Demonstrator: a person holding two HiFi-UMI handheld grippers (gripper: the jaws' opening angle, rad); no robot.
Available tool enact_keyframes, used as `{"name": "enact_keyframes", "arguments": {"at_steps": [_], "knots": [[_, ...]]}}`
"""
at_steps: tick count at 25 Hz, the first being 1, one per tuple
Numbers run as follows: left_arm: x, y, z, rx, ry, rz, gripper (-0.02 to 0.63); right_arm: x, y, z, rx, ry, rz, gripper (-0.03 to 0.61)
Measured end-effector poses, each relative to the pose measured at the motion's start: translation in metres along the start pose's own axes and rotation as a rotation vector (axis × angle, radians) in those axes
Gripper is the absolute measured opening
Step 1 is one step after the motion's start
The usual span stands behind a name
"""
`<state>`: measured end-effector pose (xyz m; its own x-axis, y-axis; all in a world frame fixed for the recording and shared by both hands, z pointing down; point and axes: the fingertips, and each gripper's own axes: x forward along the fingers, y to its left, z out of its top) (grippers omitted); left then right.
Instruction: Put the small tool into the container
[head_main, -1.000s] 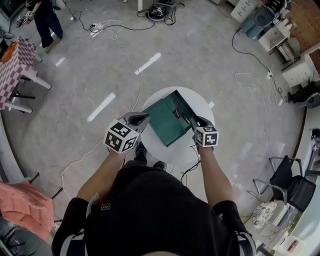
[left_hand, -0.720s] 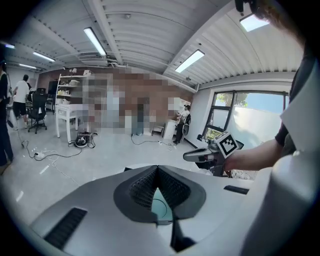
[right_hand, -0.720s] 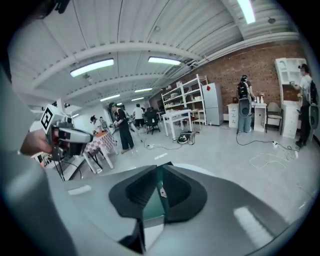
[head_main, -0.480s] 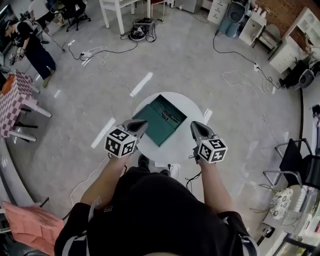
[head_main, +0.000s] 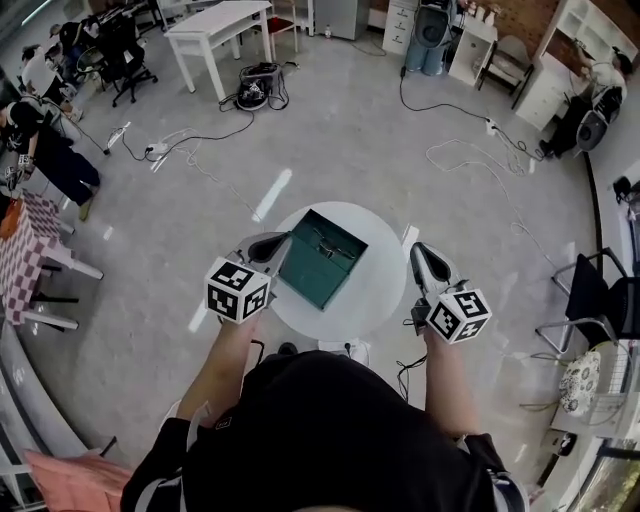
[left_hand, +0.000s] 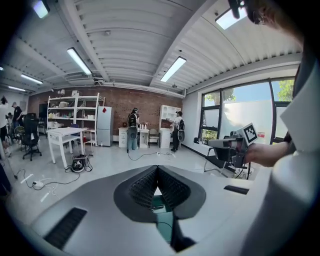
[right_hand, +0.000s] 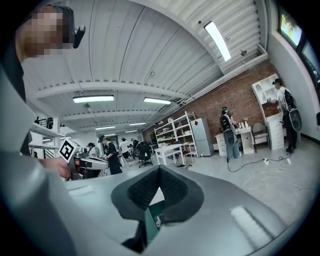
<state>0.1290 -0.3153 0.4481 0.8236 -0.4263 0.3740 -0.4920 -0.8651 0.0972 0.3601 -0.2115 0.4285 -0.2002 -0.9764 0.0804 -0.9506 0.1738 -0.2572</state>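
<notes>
Over in the upper left of the head view, people (head_main: 40, 150) stand on the grey floor (head_main: 330, 130) among a white table (head_main: 215, 25) and loose cables (head_main: 190, 150).

Nearer the middle, the left tool (head_main: 278, 241) is held level. Its tip is at the left corner of the green container (head_main: 312, 275), above the rim of the round white tabletop (head_main: 375, 290). In its own view the left tool (left_hand: 157, 170) has both jaws pressed together at the tips with nothing between them. Only a sliver of the container (left_hand: 162, 212) shows through the gap lower down.

The container sits open at the centre of the tabletop, turned like a diamond. The small tool (head_main: 328, 247) lies inside it, close to the upper corner. It is too small here to make out in any detail.

To the right, the right tool (head_main: 421, 252) hangs just off the tabletop's right edge, clear of the container. From its own camera the right tool (right_hand: 159, 171) is likewise closed tip to tip and empty. The green container (right_hand: 150, 220) shows below the pads, and the left tool (right_hand: 87, 162) is across at mid-left.

At the far right edge stand a black chair (head_main: 600, 300) and shelving (head_main: 570, 30).
</notes>
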Motion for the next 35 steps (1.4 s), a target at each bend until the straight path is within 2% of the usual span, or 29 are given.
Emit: {"name": "enact_keyframes", "arguments": {"at_steps": [3,7,12,22,35], "knots": [[-0.007,0.011,0.021,0.031,-0.037,0.003,0.007,0.007,0.014,0.031,-0.036,-0.051,0.016,0.011],[-0.004,0.03,0.038,0.035,-0.066,0.008,0.006,0.022,0.031,0.063,-0.075,-0.109,0.049,0.011],[-0.001,0.045,0.049,0.046,-0.082,0.02,0.007,0.031,0.045,0.086,-0.147,-0.174,0.027,0.008],[-0.005,0.054,0.04,0.014,-0.071,0.027,0.007,0.037,0.048,0.068,-0.127,-0.126,0.012,0.008],[-0.012,0.04,0.028,0.002,-0.057,0.033,0.006,0.021,0.046,0.057,-0.099,-0.12,0.016,0.008]]}}
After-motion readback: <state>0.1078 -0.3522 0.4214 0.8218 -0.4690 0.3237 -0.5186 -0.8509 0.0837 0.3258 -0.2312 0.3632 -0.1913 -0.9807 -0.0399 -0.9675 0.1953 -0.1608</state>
